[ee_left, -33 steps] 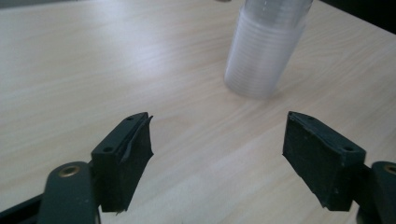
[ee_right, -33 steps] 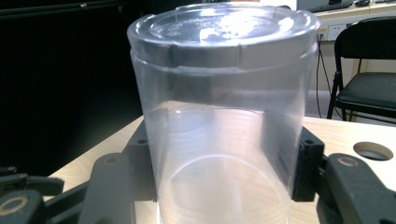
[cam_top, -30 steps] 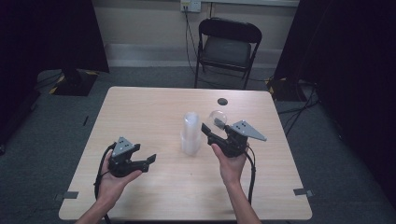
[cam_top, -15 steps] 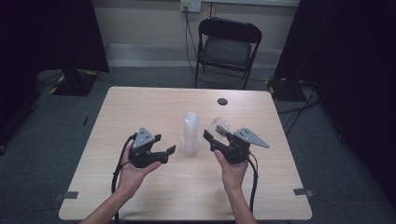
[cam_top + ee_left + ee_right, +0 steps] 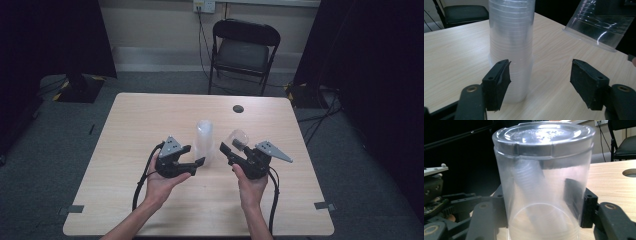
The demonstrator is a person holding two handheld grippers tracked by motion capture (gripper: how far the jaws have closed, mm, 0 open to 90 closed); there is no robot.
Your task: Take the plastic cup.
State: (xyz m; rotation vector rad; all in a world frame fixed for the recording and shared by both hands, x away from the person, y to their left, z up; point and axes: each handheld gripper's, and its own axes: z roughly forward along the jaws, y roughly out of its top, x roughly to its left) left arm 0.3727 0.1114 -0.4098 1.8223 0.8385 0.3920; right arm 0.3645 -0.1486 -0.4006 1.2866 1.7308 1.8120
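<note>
A tall stack of clear plastic cups (image 5: 204, 140) stands upside down at the middle of the wooden table (image 5: 145, 115). My left gripper (image 5: 196, 165) is just to its left. In the left gripper view the stack (image 5: 511, 42) rises right behind the left pad (image 5: 497, 83). This gripper (image 5: 541, 85) is open; its jaws have just been closing a little, with nothing between them. My right gripper (image 5: 227, 149) is shut on a single clear cup (image 5: 239, 139), held tilted to the right of the stack. In the right gripper view that cup (image 5: 541, 182) sits between both jaws, its base toward the top.
A black folding chair (image 5: 245, 50) stands beyond the table's far edge. A dark round hole (image 5: 238, 108) lies in the tabletop behind the cups. Black curtains flank the room, and cables trail from both grippers toward the near edge.
My left hand has swung right across the table to the foot of the cup stack. The right hand has stayed almost in place with its cup.
</note>
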